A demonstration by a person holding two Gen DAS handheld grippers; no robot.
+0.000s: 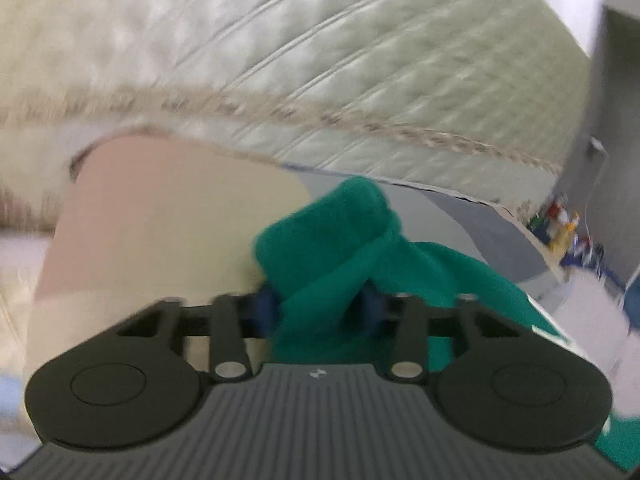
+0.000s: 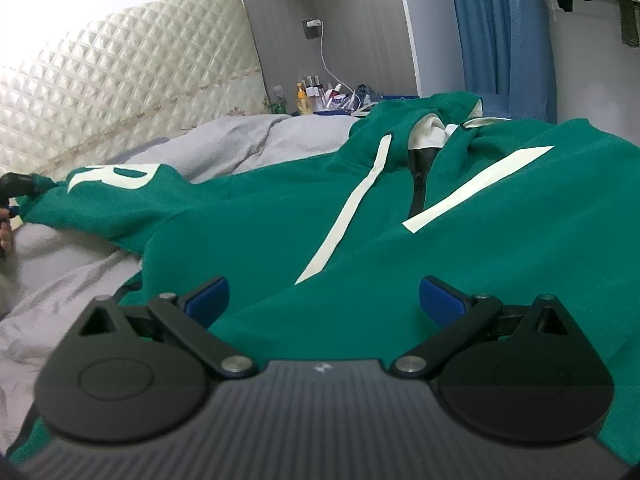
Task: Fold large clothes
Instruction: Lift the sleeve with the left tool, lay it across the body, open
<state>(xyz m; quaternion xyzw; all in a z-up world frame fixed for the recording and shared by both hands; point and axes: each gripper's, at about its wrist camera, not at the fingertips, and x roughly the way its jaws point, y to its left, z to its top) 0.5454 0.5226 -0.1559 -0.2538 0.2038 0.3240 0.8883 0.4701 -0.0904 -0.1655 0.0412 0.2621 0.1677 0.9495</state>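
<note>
Pinching green hoodie (image 2: 304, 216) sleeve cuff (image 1: 332, 240) in left claw (image 1: 320, 304); right claw (image 2: 324, 300) spread wide above hoodie body, spread over grey bedsheet (image 2: 240, 140).

1. Green hoodie (image 2: 256, 216): matt, soft fleece-like cloth.
2. Headboard (image 2: 120, 72): quilted, slightly glossy padding.
3. Grey bedsheet (image 2: 60, 280): matt, wrinkled cloth.
4. Right gripper (image 2: 324, 300): matt black plastic, ribbed body.

Green cloth (image 1: 340, 240) hides the left fingers' (image 1: 266, 306) blue pads; the quilted headboard (image 1: 360, 60) blurs (bedside bottles (image 2: 316, 92) too small to tell).
</note>
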